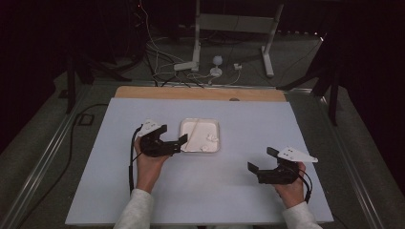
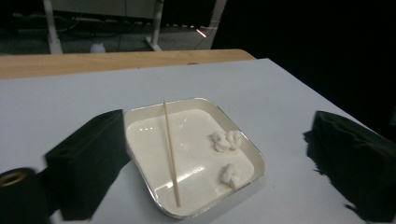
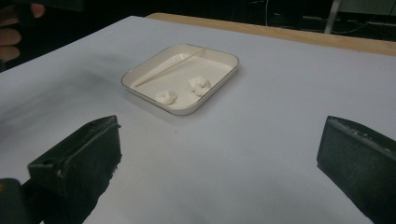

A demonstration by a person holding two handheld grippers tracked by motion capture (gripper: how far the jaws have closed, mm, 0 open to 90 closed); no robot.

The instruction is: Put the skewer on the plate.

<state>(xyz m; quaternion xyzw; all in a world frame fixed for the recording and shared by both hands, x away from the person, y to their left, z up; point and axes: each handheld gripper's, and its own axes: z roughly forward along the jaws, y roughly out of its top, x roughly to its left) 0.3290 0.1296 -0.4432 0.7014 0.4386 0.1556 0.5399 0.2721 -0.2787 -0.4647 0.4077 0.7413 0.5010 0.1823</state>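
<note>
The left claw [image 1: 174, 135] is held just beside the left edge of the tray [image 1: 214, 149], with its jaws spread wide and nothing gripped between them. In the tray a thin stick [image 2: 171, 152] is laid along its left part, and two white lumps [image 2: 227, 140] are seen at its right side. The right claw [image 1: 261, 160] is kept well apart from the tray, over the counter [image 1: 239, 191], also wide and empty.

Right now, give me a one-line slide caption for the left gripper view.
Open left gripper above a square white metal-rimmed tray holding a thin wooden stick and two white cotton-like lumps.
</note>
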